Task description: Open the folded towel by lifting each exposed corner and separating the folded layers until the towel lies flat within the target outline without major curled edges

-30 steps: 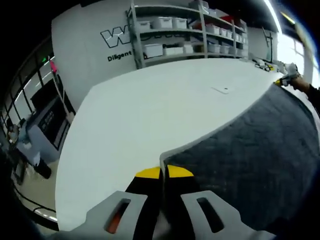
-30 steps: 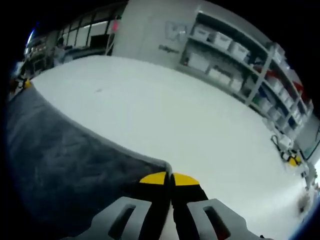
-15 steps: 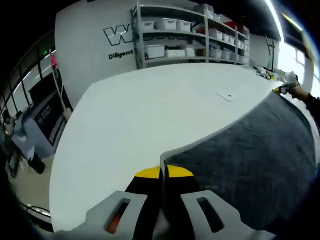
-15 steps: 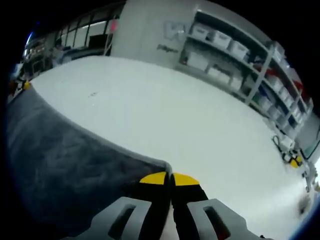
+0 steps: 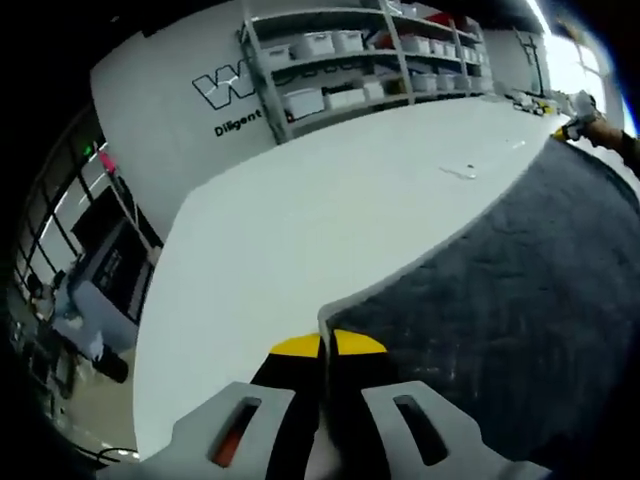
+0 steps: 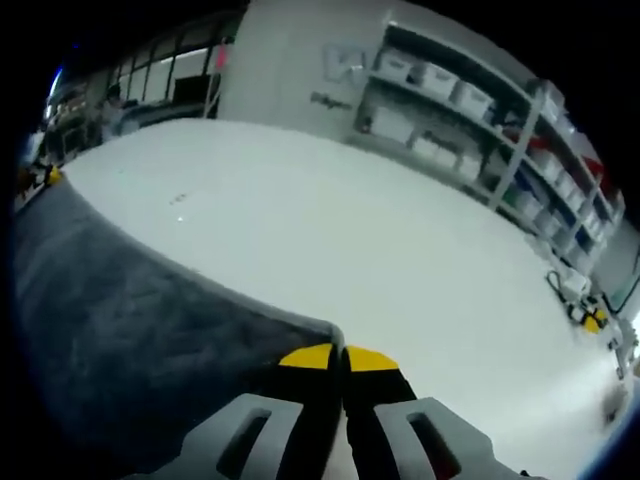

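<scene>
A dark grey towel (image 5: 510, 270) with a pale hem is stretched over the white table (image 5: 300, 210). In the left gripper view my left gripper (image 5: 326, 346) is shut on the towel's near corner, yellow tips pressed together. Far along the hem, at the top right of that view, the right gripper (image 5: 566, 130) holds the opposite corner. In the right gripper view my right gripper (image 6: 338, 357) is shut on a corner of the towel (image 6: 110, 300), which spreads away to the left. The left gripper (image 6: 40, 176) shows small at that view's far left edge.
Metal shelving with white bins (image 5: 340, 70) stands behind the table (image 6: 400, 250) against a white wall with lettering. Small tools and cables (image 6: 580, 310) lie on the table at the right. Desks and windows (image 5: 90, 270) lie beyond the table's left edge.
Both views have tilted a little as the hands moved; the towel stays stretched between the two shut grippers, with its far corner now higher in the left gripper view.
</scene>
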Motion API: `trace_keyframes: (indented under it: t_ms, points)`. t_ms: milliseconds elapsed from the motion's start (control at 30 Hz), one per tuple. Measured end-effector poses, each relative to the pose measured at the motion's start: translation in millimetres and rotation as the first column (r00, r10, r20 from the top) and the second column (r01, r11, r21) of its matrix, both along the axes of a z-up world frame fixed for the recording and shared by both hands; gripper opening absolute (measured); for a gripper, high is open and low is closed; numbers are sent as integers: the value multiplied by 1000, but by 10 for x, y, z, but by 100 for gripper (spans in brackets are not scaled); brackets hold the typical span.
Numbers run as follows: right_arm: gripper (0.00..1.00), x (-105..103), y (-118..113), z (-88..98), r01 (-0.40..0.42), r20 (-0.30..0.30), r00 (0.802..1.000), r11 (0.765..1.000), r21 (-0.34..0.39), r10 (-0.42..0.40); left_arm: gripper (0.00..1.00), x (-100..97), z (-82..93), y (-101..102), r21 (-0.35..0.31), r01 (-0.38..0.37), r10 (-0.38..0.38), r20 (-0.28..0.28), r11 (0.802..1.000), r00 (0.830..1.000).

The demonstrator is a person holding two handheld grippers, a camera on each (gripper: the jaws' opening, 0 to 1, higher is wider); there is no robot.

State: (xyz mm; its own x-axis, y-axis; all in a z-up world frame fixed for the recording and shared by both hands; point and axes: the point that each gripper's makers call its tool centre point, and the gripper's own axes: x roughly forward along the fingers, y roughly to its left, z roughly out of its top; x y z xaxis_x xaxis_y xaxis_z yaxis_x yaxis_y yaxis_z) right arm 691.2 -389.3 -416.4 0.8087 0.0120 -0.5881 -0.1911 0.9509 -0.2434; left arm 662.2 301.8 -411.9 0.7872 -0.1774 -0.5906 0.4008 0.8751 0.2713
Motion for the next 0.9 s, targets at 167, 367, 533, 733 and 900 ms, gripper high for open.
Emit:
trace_keyframes:
  t_ms: [167,367,533,733,900]
  points:
    - [0,-1,44,2,-2,24,1000,1000,-29,3,1,-38,-2,-28,-60,-5,6,27,998,1000]
    - [0,29,43,16,10,48,999,1000,2,-10,16,-13,15,108,-147,-88,95,41,985,995]
    - [18,42,-32,67,11,87,996,999,-50,-7,29,-14,13,172,-191,-141,148,26,971,989]
    - [58,14,-290,156,76,118,990,997,-28,-72,54,115,45,410,-166,-210,218,32,964,975]
    - [72,-43,-361,226,92,151,983,994,58,-100,81,284,111,638,-132,-254,265,70,958,962]
